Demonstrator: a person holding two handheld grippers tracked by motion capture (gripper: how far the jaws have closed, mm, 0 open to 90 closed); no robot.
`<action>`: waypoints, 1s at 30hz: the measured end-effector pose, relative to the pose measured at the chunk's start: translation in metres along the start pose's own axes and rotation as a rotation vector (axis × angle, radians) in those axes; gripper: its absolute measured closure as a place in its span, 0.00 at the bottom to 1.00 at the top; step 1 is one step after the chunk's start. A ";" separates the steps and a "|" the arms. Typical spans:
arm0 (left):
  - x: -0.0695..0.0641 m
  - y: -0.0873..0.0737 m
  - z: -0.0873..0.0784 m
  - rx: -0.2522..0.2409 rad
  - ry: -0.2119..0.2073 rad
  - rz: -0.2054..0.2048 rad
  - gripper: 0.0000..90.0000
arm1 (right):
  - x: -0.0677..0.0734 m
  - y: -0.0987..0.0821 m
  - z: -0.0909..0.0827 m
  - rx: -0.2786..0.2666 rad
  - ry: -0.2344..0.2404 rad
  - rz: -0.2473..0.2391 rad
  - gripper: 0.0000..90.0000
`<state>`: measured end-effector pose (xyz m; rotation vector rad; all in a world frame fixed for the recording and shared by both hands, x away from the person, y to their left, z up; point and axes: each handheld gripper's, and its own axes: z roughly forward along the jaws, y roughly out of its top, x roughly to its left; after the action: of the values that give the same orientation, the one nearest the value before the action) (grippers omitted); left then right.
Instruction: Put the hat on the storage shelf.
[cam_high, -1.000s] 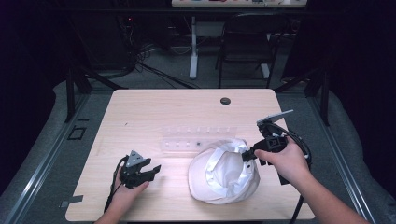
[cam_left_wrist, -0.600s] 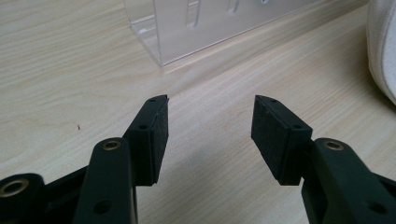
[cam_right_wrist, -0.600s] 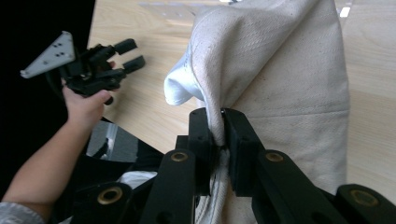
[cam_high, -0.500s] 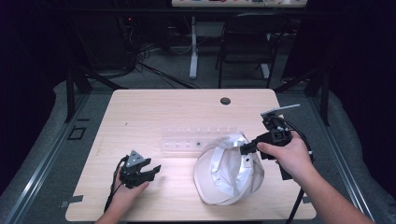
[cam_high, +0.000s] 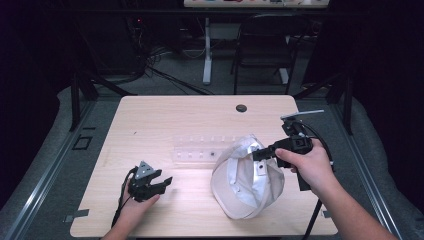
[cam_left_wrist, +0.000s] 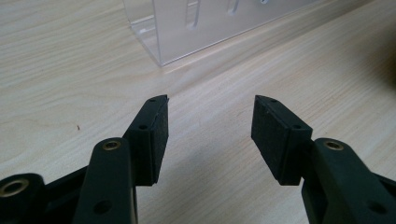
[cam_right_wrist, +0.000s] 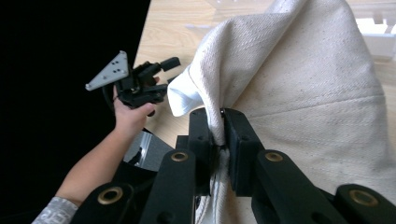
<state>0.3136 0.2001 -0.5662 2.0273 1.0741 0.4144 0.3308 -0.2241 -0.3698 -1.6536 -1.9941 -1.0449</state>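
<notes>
A cream cloth cap (cam_high: 247, 180) sits right of centre on the wooden table (cam_high: 160, 120), its right edge lifted. My right gripper (cam_high: 257, 154) is shut on that edge; in the right gripper view its jaws (cam_right_wrist: 218, 126) pinch a fold of the cap's fabric (cam_right_wrist: 303, 93). My left gripper (cam_high: 165, 181) rests low at the front left, apart from the cap. Its jaws stand open over bare wood with nothing between them (cam_left_wrist: 210, 126). The right gripper view also shows the left gripper (cam_right_wrist: 140, 86) farther off, in the person's hand.
A clear plastic rack (cam_high: 202, 147) lies flat mid-table, just behind the cap; its corner (cam_left_wrist: 210, 23) is ahead of the left jaws. A dark grommet hole (cam_high: 241, 108) sits near the far edge. A chair (cam_high: 265, 45) and table legs stand beyond.
The right gripper has shifted right and slightly up, pulling the cap's edge with it, so the cap slid right and stands more upright. The left gripper has not moved.
</notes>
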 end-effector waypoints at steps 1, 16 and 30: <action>0.000 0.000 0.000 0.000 0.001 0.000 0.52 | 0.002 0.000 -0.001 -0.011 0.005 -0.001 0.91; -0.004 0.002 0.000 -0.009 -0.010 0.008 0.52 | 0.005 0.013 -0.024 -0.100 0.018 0.008 0.91; -0.012 0.007 -0.004 -0.037 -0.041 0.016 0.52 | 0.015 0.029 -0.031 -0.143 0.061 0.004 0.91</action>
<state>0.3079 0.1907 -0.5572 2.0043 1.0182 0.3965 0.3491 -0.2344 -0.3297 -1.6739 -1.9169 -1.2470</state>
